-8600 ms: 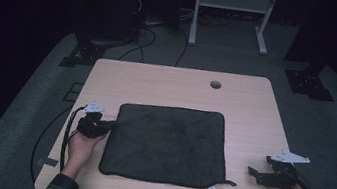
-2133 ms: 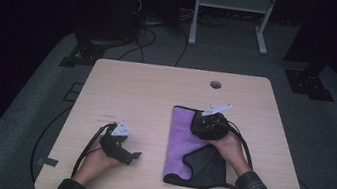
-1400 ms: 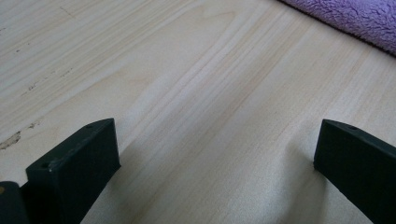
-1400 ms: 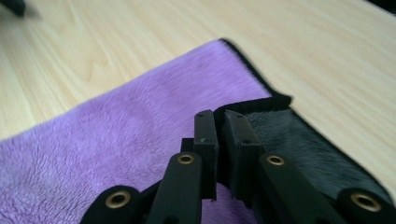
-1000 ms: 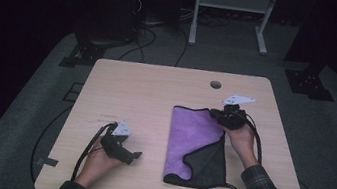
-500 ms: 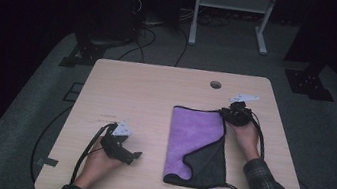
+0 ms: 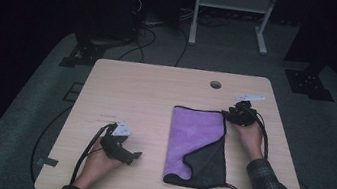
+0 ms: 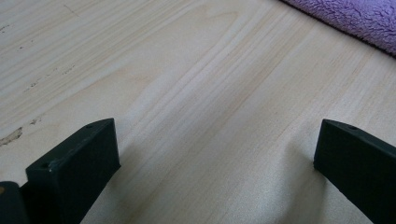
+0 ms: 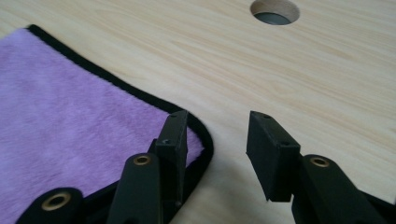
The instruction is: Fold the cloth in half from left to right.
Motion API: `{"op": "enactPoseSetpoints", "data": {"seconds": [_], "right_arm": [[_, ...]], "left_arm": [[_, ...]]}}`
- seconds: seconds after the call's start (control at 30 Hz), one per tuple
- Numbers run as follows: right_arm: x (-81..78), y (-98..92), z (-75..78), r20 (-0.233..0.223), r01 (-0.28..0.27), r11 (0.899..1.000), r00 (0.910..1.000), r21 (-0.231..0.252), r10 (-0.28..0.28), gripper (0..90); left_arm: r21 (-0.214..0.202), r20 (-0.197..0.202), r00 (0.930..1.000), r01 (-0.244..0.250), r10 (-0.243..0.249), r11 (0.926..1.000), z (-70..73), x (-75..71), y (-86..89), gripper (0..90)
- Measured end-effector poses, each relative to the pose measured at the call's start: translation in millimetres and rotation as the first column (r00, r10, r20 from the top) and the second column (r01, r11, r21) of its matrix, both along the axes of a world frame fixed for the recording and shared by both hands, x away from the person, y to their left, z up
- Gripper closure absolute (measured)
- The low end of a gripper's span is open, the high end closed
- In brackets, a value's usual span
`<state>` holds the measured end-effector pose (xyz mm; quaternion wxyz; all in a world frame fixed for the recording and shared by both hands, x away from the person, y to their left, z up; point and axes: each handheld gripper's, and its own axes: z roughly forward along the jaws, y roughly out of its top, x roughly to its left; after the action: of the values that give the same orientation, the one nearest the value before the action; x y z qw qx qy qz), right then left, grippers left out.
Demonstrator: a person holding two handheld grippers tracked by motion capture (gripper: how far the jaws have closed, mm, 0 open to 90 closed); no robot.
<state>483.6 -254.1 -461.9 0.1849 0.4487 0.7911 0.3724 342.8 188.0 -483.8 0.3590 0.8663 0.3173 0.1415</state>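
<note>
A pale wooden table (image 7: pixel 156 97) stood in a dark room, seen from above. A cloth (image 7: pixel 197 139) lay right of centre in the frame, folded over on itself so its purple side faced up, with a dark grey flap showing along its lower right. The right gripper (image 7: pixel 238 114) sat at the cloth's upper right corner, held by a hand (image 7: pixel 251 137) in a plaid sleeve. In the right gripper view its jaws stood partly apart and gripped nothing; one jaw rested over the cloth's black-edged corner (image 9: pixel 198 140), the other over bare wood. A round hole (image 7: pixel 215 84) lay in the table above the cloth. The left gripper (image 7: pixel 120 150) lay at the lower left of the frame, well apart from the cloth, its jaws spread wide over bare wood in the left gripper view, with the cloth's purple edge (image 8: pixel 355 18) at the upper right.
</note>
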Motion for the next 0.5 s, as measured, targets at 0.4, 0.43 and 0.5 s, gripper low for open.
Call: {"op": "enactPoseSetpoints", "data": {"seconds": [0.4, 0.43, 0.5], "right_arm": [[-37.6, 16.8, 25.9, -0.002, -0.087, 0.995, 0.9962, 0.039, 0.087, 51.1], [-41.1, 18.8, 28.2, 0.003, -0.097, 0.994, 0.9953, 0.048, 0.097, 51.1], [-48.4, 23.4, 32.3, 0.008, -0.118, 0.992, 0.993, 0.051, 0.118, 51.1]], "left_arm": [[0.0, 0.0, 1.0, 0.0, 0.0, 1.0, 0.0, 0.0, 0.0, 0.0], [0.0, 0.0, 1.0, 0.0, 0.0, 1.0, 0.0, 0.0, 0.0, 0.0], [0.0, 0.0, 1.0, 0.0, 0.0, 1.0, 0.0, 0.0, 0.0, 0.0]]}}
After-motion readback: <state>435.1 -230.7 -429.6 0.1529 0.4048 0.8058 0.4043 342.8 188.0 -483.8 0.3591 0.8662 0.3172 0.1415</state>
